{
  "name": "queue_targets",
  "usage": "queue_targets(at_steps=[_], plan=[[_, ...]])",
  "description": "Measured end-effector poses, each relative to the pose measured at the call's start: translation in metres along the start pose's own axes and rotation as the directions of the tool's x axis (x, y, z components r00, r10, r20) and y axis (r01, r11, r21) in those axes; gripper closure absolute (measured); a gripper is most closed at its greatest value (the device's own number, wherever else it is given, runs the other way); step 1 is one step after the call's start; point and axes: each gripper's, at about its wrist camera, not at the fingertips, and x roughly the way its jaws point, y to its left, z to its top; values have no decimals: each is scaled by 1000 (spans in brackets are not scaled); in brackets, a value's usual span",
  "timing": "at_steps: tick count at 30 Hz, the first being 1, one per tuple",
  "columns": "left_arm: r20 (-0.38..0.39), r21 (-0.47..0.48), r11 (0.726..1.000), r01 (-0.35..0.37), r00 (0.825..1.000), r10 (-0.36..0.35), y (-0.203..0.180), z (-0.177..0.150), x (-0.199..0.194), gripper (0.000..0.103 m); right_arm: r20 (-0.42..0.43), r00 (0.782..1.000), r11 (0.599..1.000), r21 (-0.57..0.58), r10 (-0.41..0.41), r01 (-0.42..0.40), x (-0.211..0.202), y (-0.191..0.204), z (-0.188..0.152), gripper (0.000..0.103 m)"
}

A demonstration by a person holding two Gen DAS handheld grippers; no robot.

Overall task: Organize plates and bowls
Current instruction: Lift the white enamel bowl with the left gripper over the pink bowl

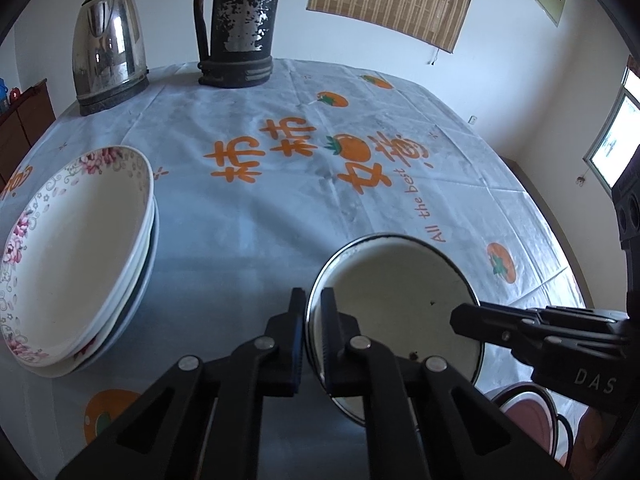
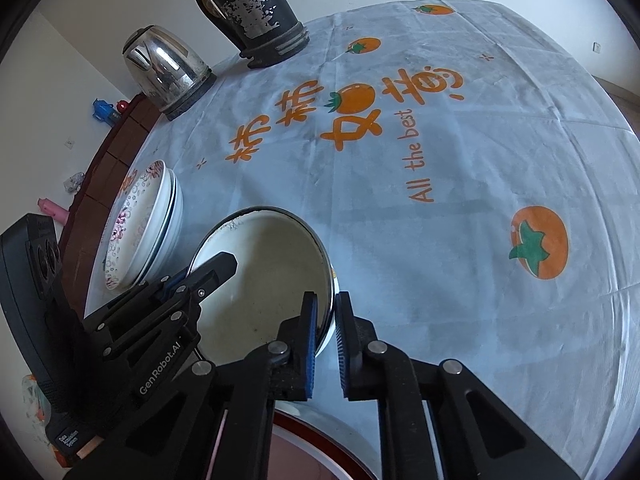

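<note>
The left gripper (image 1: 311,336) is clenched on the near-left rim of a cream enamel bowl (image 1: 404,292), one jaw outside the wall, one inside. The right gripper (image 2: 326,340) grasps the same bowl on its opposite rim, likewise one jaw inside and one outside. The bowl holds nothing but a few dark specks. The left gripper's body reads "GenRobot.AI"; the right one's shows "DAS". Left of the bowl, well apart from both jaws, sits a stack of plates (image 1: 76,256), the top one with a pink floral border and nothing on it. Beyond the jaws the tablecloth (image 1: 248,220) bears orange Chinese characters, persimmons and "All the best". Farthest off stand a steel kettle (image 1: 108,48) and a worn black jug (image 1: 238,24).
</note>
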Motion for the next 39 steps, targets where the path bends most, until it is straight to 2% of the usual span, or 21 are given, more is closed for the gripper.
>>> queue_targets(at_steps=[7,17,25,30,35,39], plan=[[17,5,1000,6,1000,-6,0,1,-9,99,21,999,999,-26,-39,40,-10,11,-6,94],[42,-1,1000,19,999,-19,2,4,-21,99,53,998,1000,11,-30,29,-22,15,-6,94],[59,-25,999,27,998,-25,9,8,-28,99,53,999,999,36,-9,7,-24,20,-1,94],[74,-42,999,35,997,-32,16,11,-35,98,41,998,996,71,47,-49,-24,20,1,94],[96,-41,999,26,995,-22,17,14,-42,98,51,997,996,72,54,-58,-27,25,2,94],[98,-59,997,48,994,-42,23,16,-46,98,57,996,993,85,72,-77,-30,26,4,94]])
